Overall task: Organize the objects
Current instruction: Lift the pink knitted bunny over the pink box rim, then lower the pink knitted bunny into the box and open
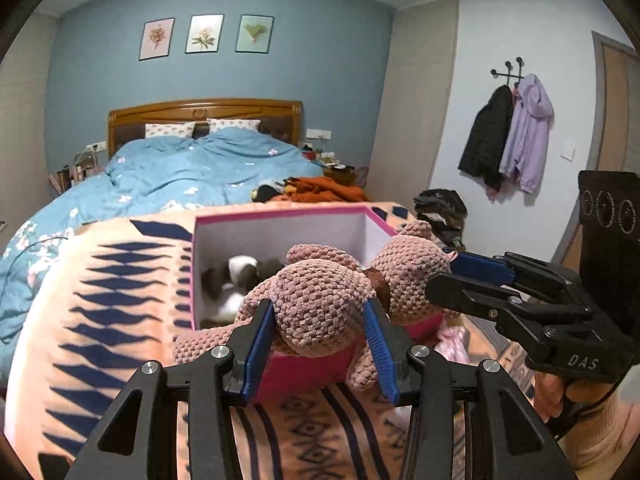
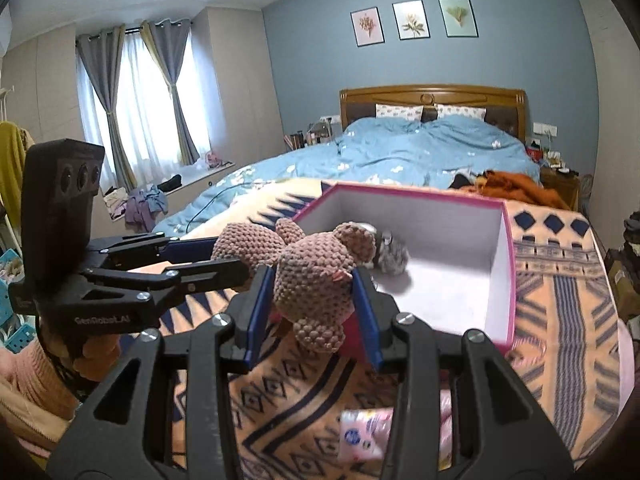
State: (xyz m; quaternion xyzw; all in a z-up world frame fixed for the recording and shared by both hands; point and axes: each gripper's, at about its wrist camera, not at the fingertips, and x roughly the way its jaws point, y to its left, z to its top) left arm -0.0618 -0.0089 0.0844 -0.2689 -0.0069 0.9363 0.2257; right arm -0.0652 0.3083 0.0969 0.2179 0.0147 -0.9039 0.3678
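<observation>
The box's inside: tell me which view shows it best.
The right wrist view: it looks down into the box, showing its white floor, walls and a grey-white toy. In the left wrist view the bear, held by both grippers, hides much of the floor; only the far walls and part of the toy show.

Nubbly knitted plush bear (image 1: 320, 300), matt cardboard box (image 1: 280, 232)

Left wrist view: mounted just behind the left gripper (image 1: 320, 344), aimed forward and slightly down along its fingers, close on the plush bear (image 1: 324, 304) over the pink box (image 1: 280, 213), with the right gripper (image 1: 452, 280) entering from the right. Right wrist view: set likewise behind the right gripper (image 2: 312, 312), the left gripper (image 2: 228, 260) entering from the left. Shared by both: bear, box, patterned blanket (image 1: 100, 288), bed (image 1: 192, 172), headboard (image 1: 204, 110), three framed prints (image 1: 206, 34).
</observation>
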